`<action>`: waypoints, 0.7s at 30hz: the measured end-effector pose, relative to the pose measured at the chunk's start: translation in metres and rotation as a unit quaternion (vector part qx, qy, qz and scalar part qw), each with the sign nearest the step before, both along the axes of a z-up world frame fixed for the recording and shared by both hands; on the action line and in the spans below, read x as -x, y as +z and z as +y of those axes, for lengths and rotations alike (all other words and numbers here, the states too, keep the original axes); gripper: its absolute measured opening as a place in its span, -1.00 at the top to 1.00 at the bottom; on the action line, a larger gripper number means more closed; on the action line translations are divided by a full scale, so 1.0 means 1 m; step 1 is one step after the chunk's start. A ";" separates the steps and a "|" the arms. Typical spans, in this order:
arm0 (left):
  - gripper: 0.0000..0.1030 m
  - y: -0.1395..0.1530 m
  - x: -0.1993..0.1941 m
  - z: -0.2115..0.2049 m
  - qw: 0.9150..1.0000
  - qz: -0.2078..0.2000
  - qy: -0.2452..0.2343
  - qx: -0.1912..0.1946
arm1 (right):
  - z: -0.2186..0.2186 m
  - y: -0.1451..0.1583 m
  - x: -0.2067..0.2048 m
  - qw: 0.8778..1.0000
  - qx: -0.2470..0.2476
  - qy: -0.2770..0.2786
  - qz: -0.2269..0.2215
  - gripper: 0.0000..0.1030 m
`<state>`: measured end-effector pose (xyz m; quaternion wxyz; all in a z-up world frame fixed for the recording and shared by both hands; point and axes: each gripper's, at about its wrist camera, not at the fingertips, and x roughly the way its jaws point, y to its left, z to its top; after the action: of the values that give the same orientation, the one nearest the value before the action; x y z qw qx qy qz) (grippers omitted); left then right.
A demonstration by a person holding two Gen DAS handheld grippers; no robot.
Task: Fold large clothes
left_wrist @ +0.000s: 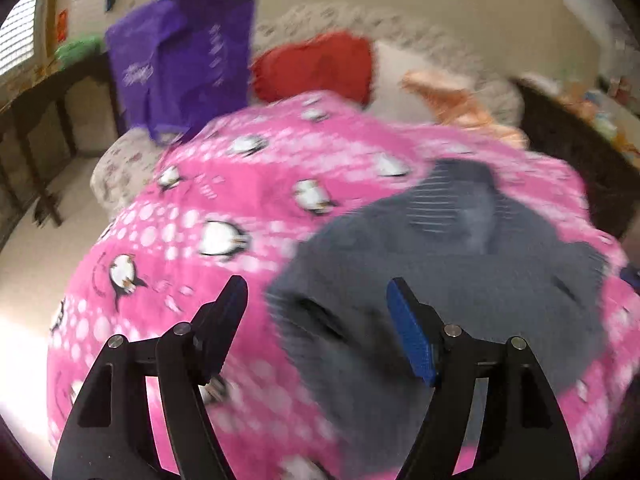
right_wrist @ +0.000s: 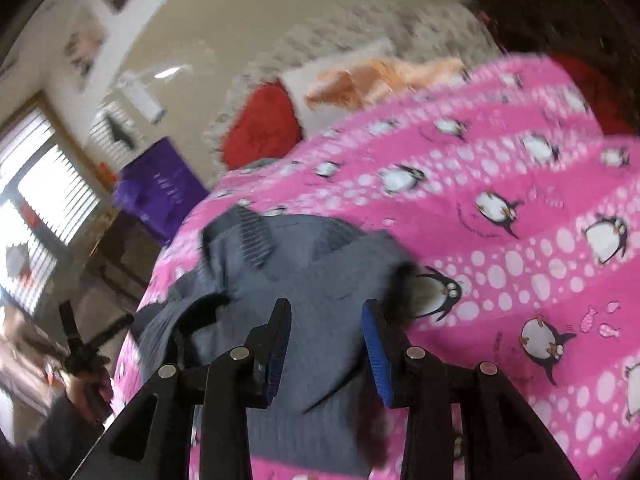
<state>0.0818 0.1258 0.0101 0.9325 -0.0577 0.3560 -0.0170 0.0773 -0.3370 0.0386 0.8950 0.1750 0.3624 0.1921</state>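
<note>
Two hand-held grippers are in view, both empty. The left hand-held gripper [left_wrist: 316,320] hovers with its jaws wide apart above the near-left edge of the grey knitted garment [left_wrist: 440,280]; nothing sits between the pads. The right hand-held gripper [right_wrist: 326,344] has its jaws at a moderate gap, over the near part of the same grey garment [right_wrist: 304,288]; whether the pads touch the cloth cannot be told because of motion blur.

The garment lies crumpled, not flat, on a pink penguin-print blanket [left_wrist: 180,240] that covers the bed. One ribbed part, probably a cuff or hem, is turned up at its far side. The blanket likely serves as a soft, broad surface so that a large piece can be spread out fully.

Judgement: folding has not begun in earnest; the garment needs to be spread first. Both grippers being open over opposite near edges suggests an approach to pinch two points and pull the cloth flat.

Background: purple bag [left_wrist: 184,60], red cushion [left_wrist: 316,68] and an orange cloth [left_wrist: 452,100] sit at the far end of the bed, well apart from the garment. In the right view the left hand-held gripper [right_wrist: 82,344] appears at lower left, off the bed edge.

Risk: thick knit may bunch if pinched through several layers.
</note>
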 end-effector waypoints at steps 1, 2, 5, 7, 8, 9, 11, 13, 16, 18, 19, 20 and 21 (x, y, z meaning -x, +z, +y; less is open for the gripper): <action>-0.39 0.003 0.018 -0.015 0.999 -0.014 -0.028 0.009 | 0.010 0.005 0.014 1.000 0.007 0.020 -0.018 0.32; -0.39 0.004 0.026 -0.031 0.998 -0.016 -0.051 0.016 | 0.016 0.006 0.023 0.999 0.015 0.037 -0.025 0.32; -0.23 -0.013 0.043 -0.070 0.993 0.016 -0.109 0.031 | 0.055 -0.002 0.045 0.991 0.069 0.110 -0.028 0.36; -0.12 -0.031 0.039 -0.088 0.992 0.048 -0.118 0.012 | 0.077 -0.018 0.046 0.986 0.090 0.137 -0.007 0.39; -0.12 -0.041 0.034 -0.094 0.991 0.064 -0.114 0.004 | 0.087 -0.029 0.044 0.984 0.096 0.148 0.008 0.40; -0.12 -0.047 0.029 -0.097 0.991 0.076 -0.108 0.002 | 0.093 -0.038 0.043 0.983 0.104 0.152 0.019 0.40; -0.12 -0.049 0.016 -0.097 0.993 0.086 -0.087 0.007 | 0.104 -0.057 0.033 0.981 0.138 0.132 0.038 0.40; -0.12 -0.043 0.007 -0.097 0.994 0.082 -0.072 0.010 | 0.102 -0.067 0.020 0.983 0.144 0.105 0.038 0.40; -0.12 -0.040 -0.015 -0.100 0.994 0.087 -0.070 0.001 | 0.101 -0.071 -0.002 0.986 0.148 0.072 0.037 0.40; -0.12 -0.047 -0.033 -0.098 0.993 0.095 -0.067 -0.002 | 0.105 -0.073 -0.017 0.986 0.148 0.068 0.045 0.40; -0.12 -0.050 -0.039 -0.093 0.994 0.096 -0.059 0.001 | 0.108 -0.070 -0.028 0.986 0.144 0.069 0.044 0.40; -0.12 -0.050 -0.046 -0.087 0.994 0.093 -0.050 0.013 | 0.110 -0.067 -0.036 0.986 0.143 0.071 0.043 0.40; -0.12 -0.048 -0.053 -0.080 0.995 0.088 -0.039 0.026 | 0.110 -0.063 -0.045 0.987 0.139 0.072 0.040 0.40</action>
<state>0.1346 0.0453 -0.0377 0.8945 -0.0695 0.4377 -0.0582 0.1220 -0.2266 -0.0244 0.8794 0.0298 0.4325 0.1968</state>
